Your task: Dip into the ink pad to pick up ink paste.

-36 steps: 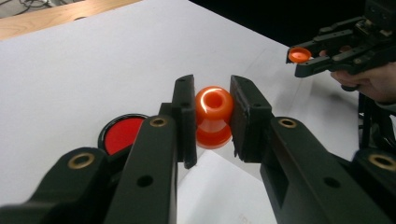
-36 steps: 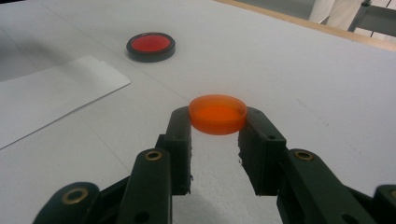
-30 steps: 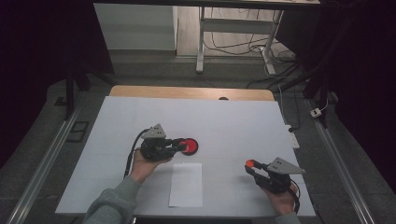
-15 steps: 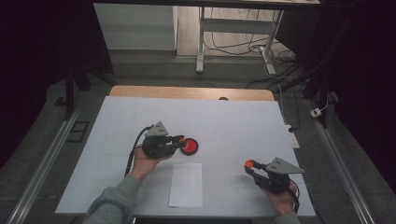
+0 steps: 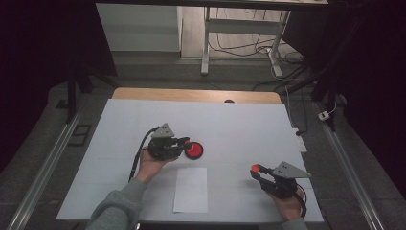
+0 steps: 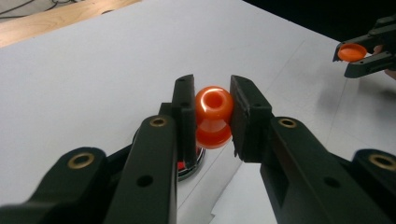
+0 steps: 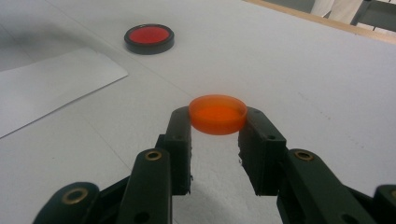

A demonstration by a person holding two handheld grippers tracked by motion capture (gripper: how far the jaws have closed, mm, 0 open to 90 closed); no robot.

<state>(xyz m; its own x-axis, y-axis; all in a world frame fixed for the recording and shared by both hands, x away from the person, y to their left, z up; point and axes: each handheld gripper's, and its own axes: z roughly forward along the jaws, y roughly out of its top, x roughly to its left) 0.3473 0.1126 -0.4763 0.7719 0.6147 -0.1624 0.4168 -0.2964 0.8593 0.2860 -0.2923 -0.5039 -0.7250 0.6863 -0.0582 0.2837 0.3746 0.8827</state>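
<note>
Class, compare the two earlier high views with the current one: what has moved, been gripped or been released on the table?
Nothing visibly changed. The left gripper holds the orange stamp over the red ink pad, the right gripper holds the orange cap, and the paper lies where it was.

Room dim, surroundings near black; white table sheet (image 5: 239, 124) evenly lit from overhead. Soft shadows under hands. Glare spot on orange knob (image 6: 213, 103). Near jaws slightly soft in both gripper views; high view sharp.
</note>
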